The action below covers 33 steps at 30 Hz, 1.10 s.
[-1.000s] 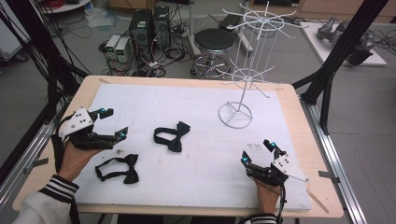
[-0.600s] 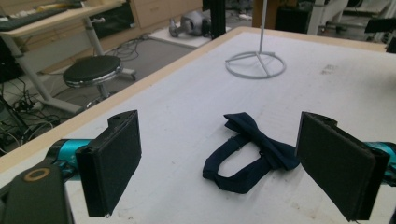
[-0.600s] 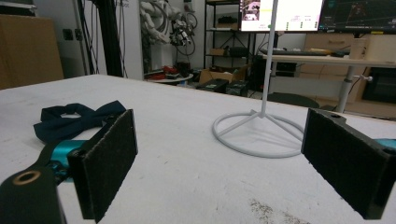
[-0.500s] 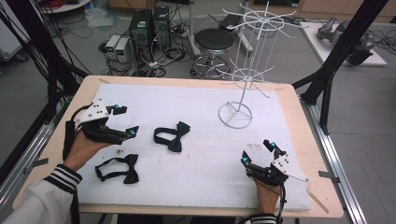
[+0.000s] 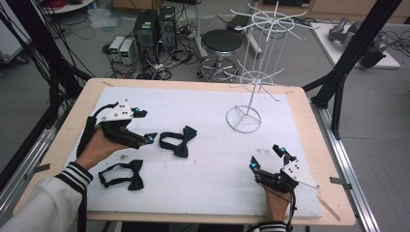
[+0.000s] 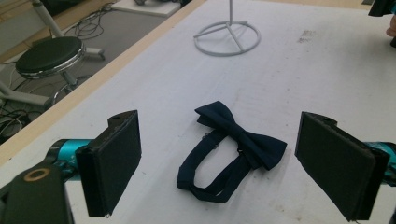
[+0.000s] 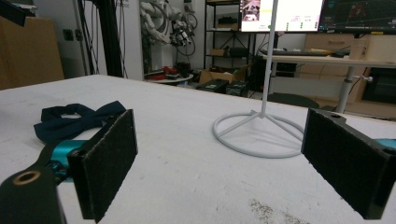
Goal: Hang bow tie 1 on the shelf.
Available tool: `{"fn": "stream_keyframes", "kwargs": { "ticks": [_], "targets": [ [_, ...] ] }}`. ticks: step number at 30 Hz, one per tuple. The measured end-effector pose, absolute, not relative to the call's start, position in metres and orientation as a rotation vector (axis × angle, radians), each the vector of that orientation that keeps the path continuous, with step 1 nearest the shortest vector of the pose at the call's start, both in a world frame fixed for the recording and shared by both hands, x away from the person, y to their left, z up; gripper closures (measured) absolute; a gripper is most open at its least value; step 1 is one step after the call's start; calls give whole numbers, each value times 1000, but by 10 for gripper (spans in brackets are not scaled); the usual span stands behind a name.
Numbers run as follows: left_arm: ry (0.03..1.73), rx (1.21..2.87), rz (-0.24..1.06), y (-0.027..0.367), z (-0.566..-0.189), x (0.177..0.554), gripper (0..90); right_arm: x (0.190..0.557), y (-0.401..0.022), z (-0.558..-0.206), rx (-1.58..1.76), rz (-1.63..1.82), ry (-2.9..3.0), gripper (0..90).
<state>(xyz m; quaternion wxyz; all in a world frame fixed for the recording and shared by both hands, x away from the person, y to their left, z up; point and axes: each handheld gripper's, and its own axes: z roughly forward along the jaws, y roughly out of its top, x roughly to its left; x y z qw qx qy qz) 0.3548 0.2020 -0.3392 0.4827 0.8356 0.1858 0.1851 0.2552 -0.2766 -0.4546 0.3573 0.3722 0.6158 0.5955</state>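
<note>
Left gripper [image 5: 141, 126] hovers over white mat [image 5: 208, 125], jaws spread wide, nothing between them. Dark bow tie [image 6: 233, 148] lies flat just ahead of its jaws (strap looped toward gripper), not touched. Second bow tie [image 5: 123, 174] lies behind left gripper, near sleeve. Right gripper [image 5: 268, 157] rests on mat, jaws apart, empty. White wire rack [image 7: 259, 132] stands ahead of it, base ring on mat.

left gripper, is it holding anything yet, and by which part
Nothing is held. The left gripper is open, jaws either side of the bow tie without touching it.
</note>
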Motion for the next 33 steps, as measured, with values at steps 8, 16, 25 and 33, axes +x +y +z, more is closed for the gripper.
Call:
{"fn": "stream_keyframes", "kwargs": {
  "ticks": [8,16,25,33],
  "targets": [
    [431,2119,397,185,-344,363,150,255,-277,-455,959,1537,1589,100],
    [436,2159,369,168,-349,368,149,255,-277,-455,959,1536,1590,100],
    [454,2243,336,151,-358,374,150,255,-277,-455,961,1537,1589,100],
    [470,2290,282,135,-370,375,149,255,-277,-455,961,1538,1589,100]
  ]
}}
